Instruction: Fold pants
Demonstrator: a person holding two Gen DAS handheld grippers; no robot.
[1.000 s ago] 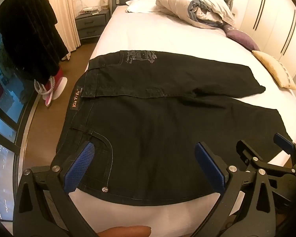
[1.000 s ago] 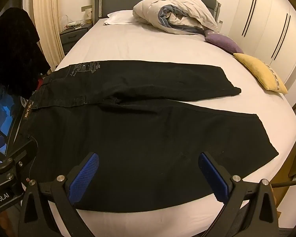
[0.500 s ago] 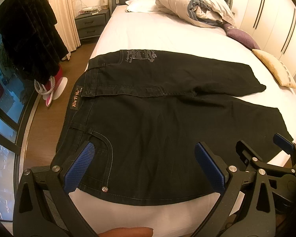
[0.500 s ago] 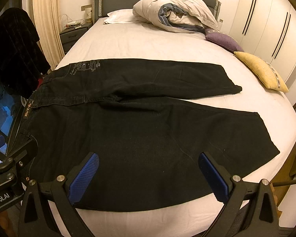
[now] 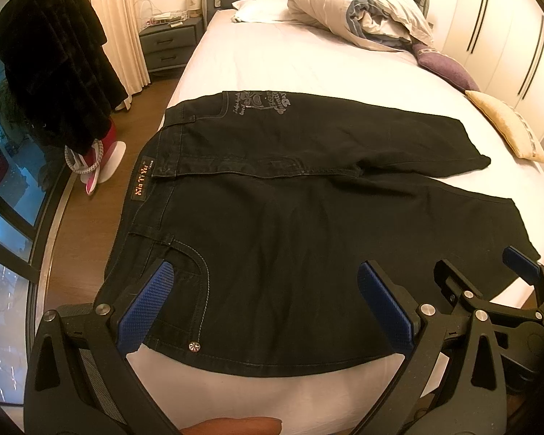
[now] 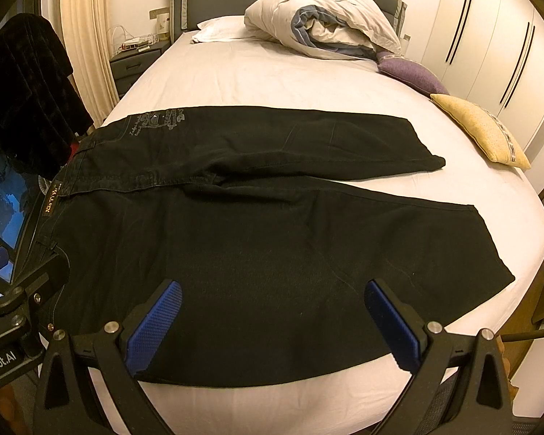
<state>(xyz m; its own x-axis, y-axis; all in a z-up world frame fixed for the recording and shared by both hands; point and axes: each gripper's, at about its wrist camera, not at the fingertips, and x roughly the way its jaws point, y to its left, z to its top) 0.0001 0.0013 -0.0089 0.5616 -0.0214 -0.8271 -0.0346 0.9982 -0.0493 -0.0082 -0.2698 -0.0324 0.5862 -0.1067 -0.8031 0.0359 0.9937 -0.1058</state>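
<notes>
Black jeans (image 5: 290, 239) lie spread flat across the near part of the white bed (image 5: 308, 65), waistband at the left, both legs running right. They also show in the right wrist view (image 6: 272, 239). My left gripper (image 5: 266, 306) is open and empty, hovering above the near hip pocket and near hem edge. My right gripper (image 6: 270, 324) is open and empty above the near leg. The right gripper also shows at the lower right of the left wrist view (image 5: 489, 290).
A rolled duvet (image 5: 359, 14), white pillow (image 5: 261, 9), purple cushion (image 5: 442, 69) and yellow cushion (image 5: 504, 127) lie at the far and right side of the bed. A dark coat (image 5: 54, 72) hangs left. A nightstand (image 5: 167, 47) stands by the headboard. Wardrobes (image 6: 497, 43) line the right.
Both grippers have drifted slightly; the jeans sit a little lower in each view. The jeans themselves have not moved.
</notes>
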